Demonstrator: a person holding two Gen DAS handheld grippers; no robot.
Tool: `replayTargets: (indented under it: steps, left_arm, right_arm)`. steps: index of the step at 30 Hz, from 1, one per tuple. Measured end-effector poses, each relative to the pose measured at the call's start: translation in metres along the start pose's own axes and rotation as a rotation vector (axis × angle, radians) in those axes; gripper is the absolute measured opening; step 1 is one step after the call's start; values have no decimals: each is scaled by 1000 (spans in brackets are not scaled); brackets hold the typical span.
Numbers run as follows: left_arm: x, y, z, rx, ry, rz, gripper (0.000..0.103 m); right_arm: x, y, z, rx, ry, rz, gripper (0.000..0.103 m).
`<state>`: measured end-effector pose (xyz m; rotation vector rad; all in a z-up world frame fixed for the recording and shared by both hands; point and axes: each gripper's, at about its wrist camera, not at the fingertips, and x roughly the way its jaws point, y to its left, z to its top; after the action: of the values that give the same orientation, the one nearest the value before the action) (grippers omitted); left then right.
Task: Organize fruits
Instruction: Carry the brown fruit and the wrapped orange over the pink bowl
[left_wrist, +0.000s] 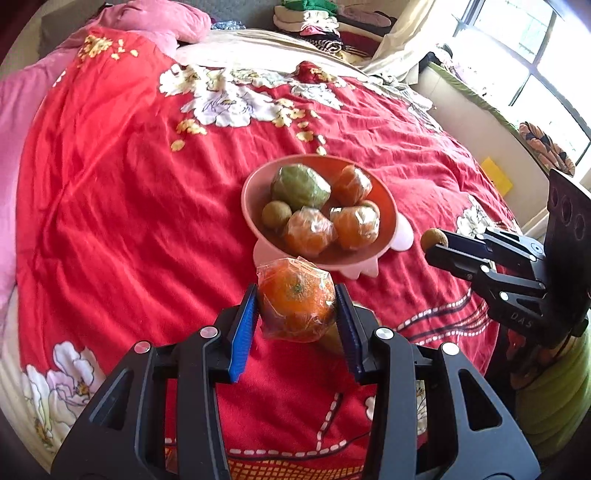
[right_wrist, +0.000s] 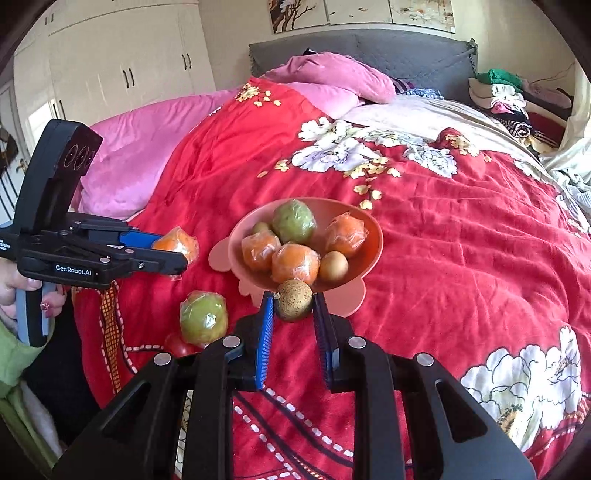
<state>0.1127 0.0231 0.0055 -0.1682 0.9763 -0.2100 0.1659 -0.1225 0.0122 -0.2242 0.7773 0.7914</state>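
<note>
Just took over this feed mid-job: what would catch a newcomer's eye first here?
The pink bowl of wrapped fruit sits mid-bed on the red floral quilt. The left gripper clamps a wrapped orange and the right gripper a small brown fruit, both near the bowl. A wrapped green fruit lies loose on the quilt.

"GenRobot.AI" stands in white on the left gripper (right_wrist: 173, 254) body; the right gripper (left_wrist: 437, 245) bears faint letters, possibly "DAS".

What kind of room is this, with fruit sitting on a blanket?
Most likely a home bedroom. A red flowered quilt covers a bed with a grey padded headboard, pink pillows lie at its head, and white wardrobe doors fill the wall.
</note>
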Motion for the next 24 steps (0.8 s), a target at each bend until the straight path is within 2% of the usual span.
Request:
replayTargets:
  steps: [24]
  left_arm:
    - [23, -2, 31, 6, 3, -9, 33]
  right_arm:
    - [3, -17, 22, 28, -33, -50, 21]
